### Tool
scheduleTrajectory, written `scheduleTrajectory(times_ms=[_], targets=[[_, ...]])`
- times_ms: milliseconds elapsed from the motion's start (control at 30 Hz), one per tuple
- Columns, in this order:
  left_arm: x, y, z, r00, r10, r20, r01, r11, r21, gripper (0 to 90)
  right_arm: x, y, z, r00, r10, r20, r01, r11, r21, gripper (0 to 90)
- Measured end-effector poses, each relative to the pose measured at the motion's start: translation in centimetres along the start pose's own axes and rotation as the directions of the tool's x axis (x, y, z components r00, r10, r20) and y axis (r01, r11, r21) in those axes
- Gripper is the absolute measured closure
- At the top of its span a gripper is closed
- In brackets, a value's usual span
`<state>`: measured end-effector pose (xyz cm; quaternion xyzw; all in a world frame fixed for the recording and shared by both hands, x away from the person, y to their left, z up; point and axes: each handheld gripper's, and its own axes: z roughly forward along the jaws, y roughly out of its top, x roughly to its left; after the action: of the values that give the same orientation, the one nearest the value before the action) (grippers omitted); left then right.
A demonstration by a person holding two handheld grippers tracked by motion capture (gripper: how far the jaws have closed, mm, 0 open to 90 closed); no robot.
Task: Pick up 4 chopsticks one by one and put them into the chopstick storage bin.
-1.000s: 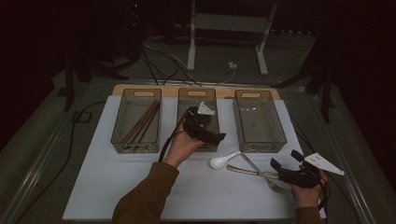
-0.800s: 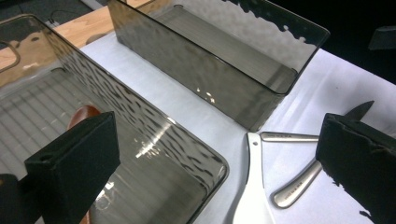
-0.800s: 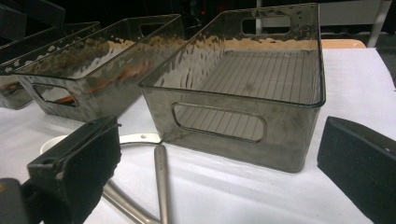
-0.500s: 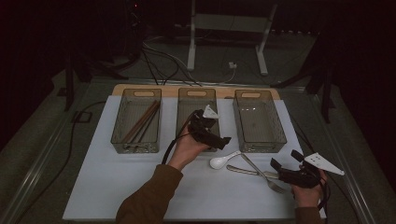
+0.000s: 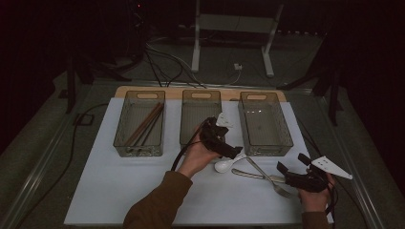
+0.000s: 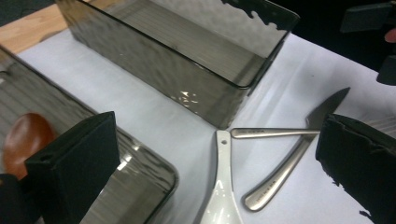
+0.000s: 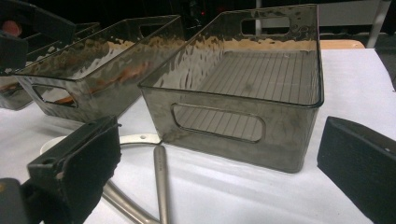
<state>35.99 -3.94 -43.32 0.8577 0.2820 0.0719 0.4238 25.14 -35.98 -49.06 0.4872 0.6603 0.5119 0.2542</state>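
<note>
With its jaws wide and empty, the left tool (image 5: 228, 149) hangs over the white spoon (image 5: 225, 164) near the middle bin (image 5: 200, 119), apparently lined up for a pickup, while the right tool (image 5: 292, 174), also wide, waits by the fork (image 5: 279, 187).

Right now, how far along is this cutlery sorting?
Partly done: chopsticks already lie in the left bin. In hand: the left gripper, open, hovers over the white spoon. Left: that spoon, the knife and the fork on the mat.
</note>
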Motion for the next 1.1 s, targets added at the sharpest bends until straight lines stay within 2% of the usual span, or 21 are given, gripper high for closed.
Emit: scheduleTrajectory(times_ms=[467, 1000, 1100], targets=[[-1.0, -0.2, 1.1, 0.9991, 0.009, 0.042, -0.009, 0.9999, 0.007, 0.8, 0.0, 0.0, 0.1, 1.0, 0.001, -0.002, -0.001, 1.0, 0.0, 0.0], [-2.3, -1.0, 2.9, 0.9958, 0.038, 0.083, -0.042, 0.9981, 0.044, 1.4, 0.0, 0.0, 0.0, 1.0, 0.0, 0.0, 0.0, 1.0, 0.0, 0.0], [-2.6, -1.1, 3.1, 0.995, 0.047, 0.088, -0.051, 0.9975, 0.049, 3.6, 0.0, 0.0, 0.0, 1.0, 0.0, 0.0, 0.0, 1.0, 0.0, 0.0]])
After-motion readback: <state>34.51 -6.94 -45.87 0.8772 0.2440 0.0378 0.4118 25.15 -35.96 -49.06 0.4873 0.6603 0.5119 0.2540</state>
